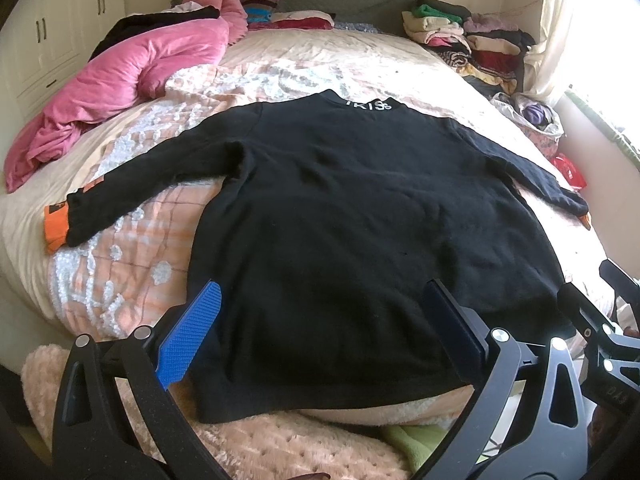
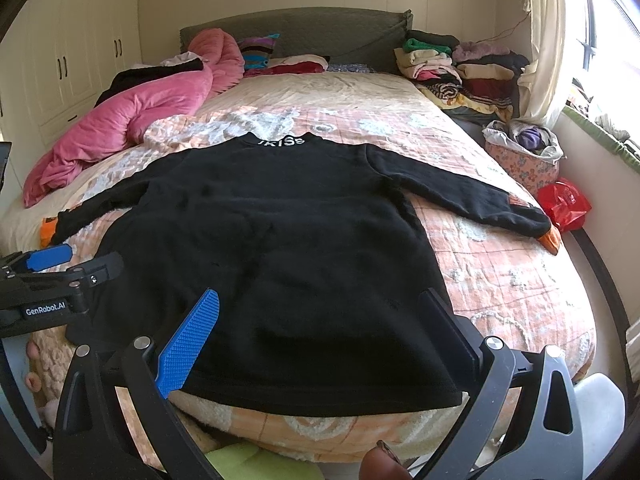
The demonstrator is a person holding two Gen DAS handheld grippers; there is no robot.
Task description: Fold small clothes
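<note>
A black long-sleeved sweater (image 1: 340, 208) (image 2: 272, 256) with white lettering at the collar lies flat on the bed, sleeves spread to both sides, orange cuffs (image 1: 56, 228) (image 2: 550, 240) showing at the ends. My left gripper (image 1: 324, 316) hovers open over the hem near the bed's front edge, nothing between its fingers. My right gripper (image 2: 320, 320) is open too, above the hem a little further right. The left gripper (image 2: 60, 268) also shows at the left of the right wrist view. The right gripper (image 1: 592, 304) appears at the right edge of the left wrist view.
A pink duvet (image 1: 120, 80) is heaped at the back left. Stacks of folded clothes (image 1: 472, 40) sit at the back right by the headboard (image 2: 296, 32). A floral bag of clothes (image 2: 524, 152) and a red bag (image 2: 564, 204) stand beside the bed under the window. Wardrobes (image 2: 80, 40) line the left wall.
</note>
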